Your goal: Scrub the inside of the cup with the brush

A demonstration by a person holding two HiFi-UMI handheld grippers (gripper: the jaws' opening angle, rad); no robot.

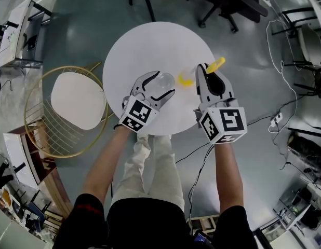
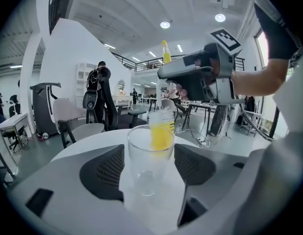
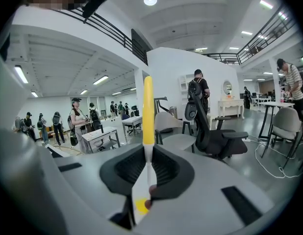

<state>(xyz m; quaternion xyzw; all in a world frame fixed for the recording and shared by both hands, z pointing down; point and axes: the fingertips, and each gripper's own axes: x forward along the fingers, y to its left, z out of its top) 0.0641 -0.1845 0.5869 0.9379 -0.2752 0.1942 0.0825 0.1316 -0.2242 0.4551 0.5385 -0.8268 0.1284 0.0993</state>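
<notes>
A clear glass cup (image 1: 164, 80) stands upright on the round white table (image 1: 145, 51), between the jaws of my left gripper (image 1: 159, 87). In the left gripper view the cup (image 2: 149, 160) has a thin gap to the pads, so that gripper (image 2: 150, 153) is open. My right gripper (image 1: 208, 75) is shut on the brush's thin white shaft (image 3: 148, 116), and the yellow handle (image 1: 216, 64) sticks out beyond it. The yellow bristle head (image 1: 185, 80) hangs just right of the cup's rim and shows behind the glass as a yellow patch (image 2: 161, 131).
A gold wire chair with a white seat (image 1: 77, 100) stands left of the table. A black office chair (image 1: 228, 4) is beyond it. White cables (image 1: 280, 61) trail over the floor at the right. The person's legs (image 1: 150, 170) are at the table's near edge.
</notes>
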